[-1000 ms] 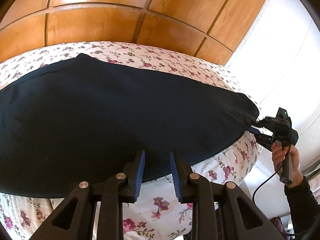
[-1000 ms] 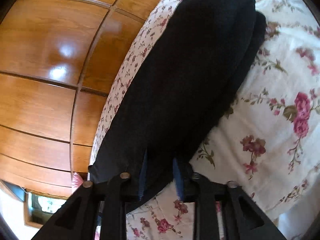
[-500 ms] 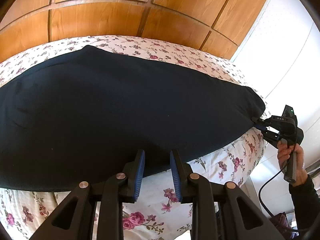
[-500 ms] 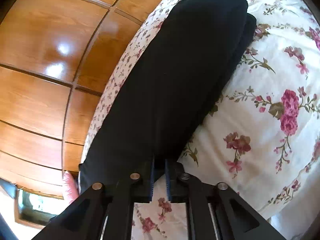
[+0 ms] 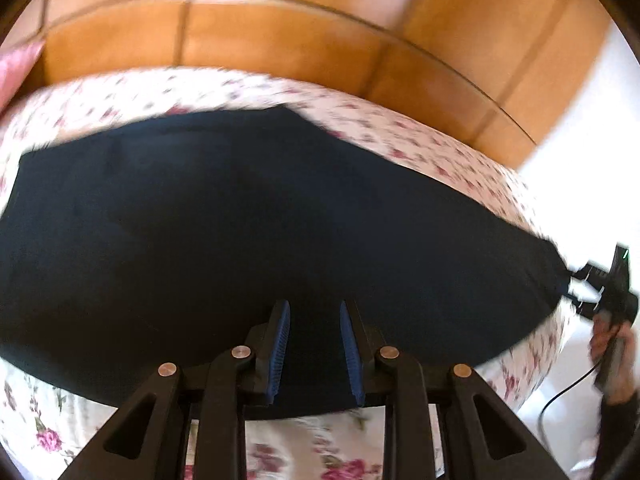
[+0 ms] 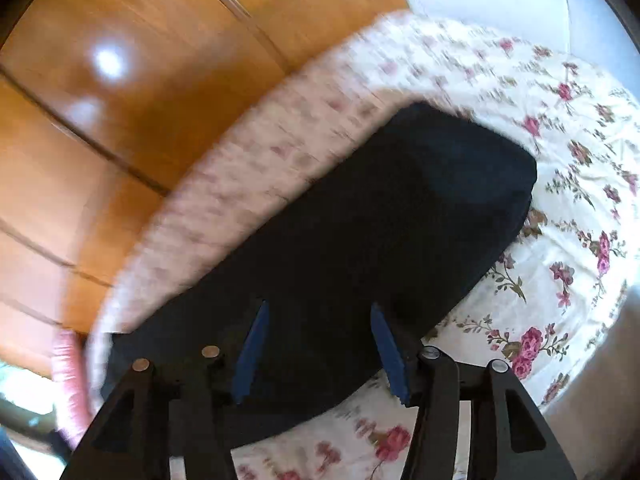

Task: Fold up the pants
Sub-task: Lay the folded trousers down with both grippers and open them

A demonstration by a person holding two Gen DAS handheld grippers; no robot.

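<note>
The black pants (image 5: 260, 232) lie spread flat on the flowered bed sheet (image 5: 420, 148). My left gripper (image 5: 314, 326) is open, its blue pads over the near edge of the pants, holding nothing. In the right wrist view the pants (image 6: 380, 232) show as a long dark folded band. My right gripper (image 6: 316, 320) is open wide over the near end of the band. The right gripper also shows in the left wrist view (image 5: 576, 280), at the far right tip of the pants, held by a hand.
A wooden panelled wardrobe (image 5: 320, 28) stands behind the bed. A white wall (image 5: 592, 128) is at the right. A pink pillow (image 6: 68, 376) lies at the bed's far left end. The bed sheet (image 6: 560, 208) extends right of the pants.
My right gripper was shut on the pants' end half a second ago and has now opened wide. My left gripper has moved forward over the pants' edge. Both views are motion-blurred.
</note>
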